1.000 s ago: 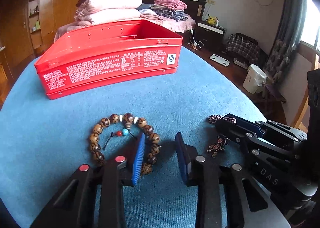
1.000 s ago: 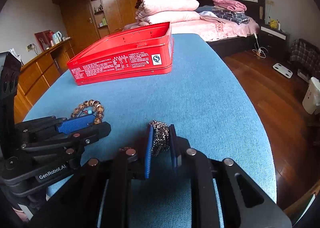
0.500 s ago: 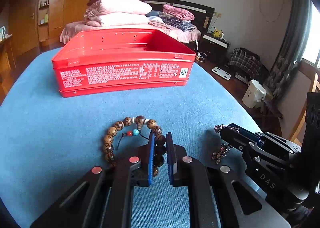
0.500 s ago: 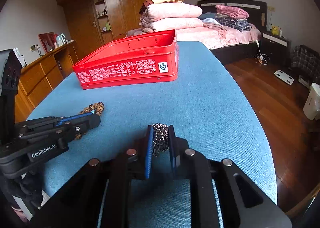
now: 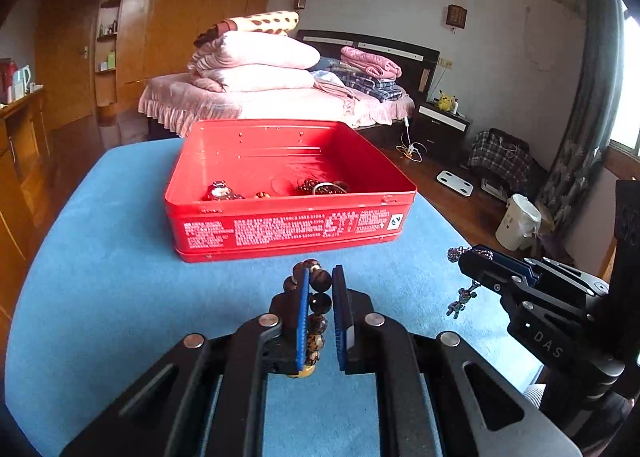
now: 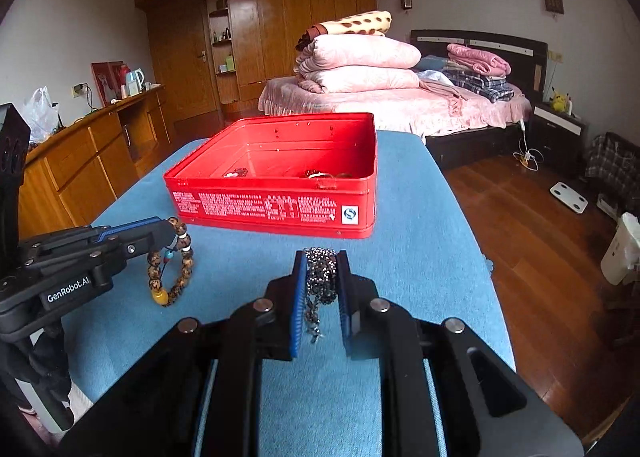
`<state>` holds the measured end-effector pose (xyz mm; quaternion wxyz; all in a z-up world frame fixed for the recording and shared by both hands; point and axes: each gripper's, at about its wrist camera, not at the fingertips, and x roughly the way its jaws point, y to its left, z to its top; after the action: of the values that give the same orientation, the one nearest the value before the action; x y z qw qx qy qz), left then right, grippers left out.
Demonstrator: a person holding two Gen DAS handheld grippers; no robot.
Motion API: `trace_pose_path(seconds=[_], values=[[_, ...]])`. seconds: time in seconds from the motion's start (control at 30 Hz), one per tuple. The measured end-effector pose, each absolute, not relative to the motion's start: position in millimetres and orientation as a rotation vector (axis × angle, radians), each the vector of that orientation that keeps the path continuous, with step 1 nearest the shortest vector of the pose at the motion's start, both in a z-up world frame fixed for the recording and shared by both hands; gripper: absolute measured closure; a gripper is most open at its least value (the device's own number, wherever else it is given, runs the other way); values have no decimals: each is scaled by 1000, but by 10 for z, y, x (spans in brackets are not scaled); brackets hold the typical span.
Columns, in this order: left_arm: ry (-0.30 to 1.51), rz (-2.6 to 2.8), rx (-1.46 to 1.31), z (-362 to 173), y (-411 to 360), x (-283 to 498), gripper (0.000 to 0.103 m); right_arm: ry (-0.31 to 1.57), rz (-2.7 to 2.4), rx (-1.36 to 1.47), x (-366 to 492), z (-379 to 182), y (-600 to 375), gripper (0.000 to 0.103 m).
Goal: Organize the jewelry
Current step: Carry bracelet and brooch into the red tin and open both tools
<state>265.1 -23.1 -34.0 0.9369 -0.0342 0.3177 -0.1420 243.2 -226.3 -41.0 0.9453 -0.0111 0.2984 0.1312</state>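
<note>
Left tool (image 5: 320,311) clamps a wooden bead bracelet (image 5: 318,303), which hangs above the blue worktop (image 5: 100,297). Right tool (image 6: 320,289) grips a dark beaded chain (image 6: 320,277), its bear charm (image 5: 460,303) dangling. At 12 o'clock beyond both stands the open red tin (image 5: 288,227), holding other jewelry (image 5: 324,188).

Red tin (image 5: 288,227) on a blue tabletop (image 5: 100,277)
White print covered the tin; the bracelet (image 6: 172,269) was mottled brown, the chain (image 6: 320,277) dark and speckled.
</note>
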Motion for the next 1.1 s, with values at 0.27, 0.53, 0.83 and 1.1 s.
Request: trace_pose_path(seconds=[0.27,0.53,0.83,1.1], values=[[598,-261,-42,-24,-152,2917,92,577,290,-61,2731,-67,-2087,89],[553,-248,-61,279,-39,3242,92,574,274,-88,3150,159,-1914,89],[572,-189,-77,243,152,3798,92,617,251,-82,3800,185,-1751,89],[627,-136,-48,-8,137,4285,92,686,224,-85,4322,-33,-1647,89]])
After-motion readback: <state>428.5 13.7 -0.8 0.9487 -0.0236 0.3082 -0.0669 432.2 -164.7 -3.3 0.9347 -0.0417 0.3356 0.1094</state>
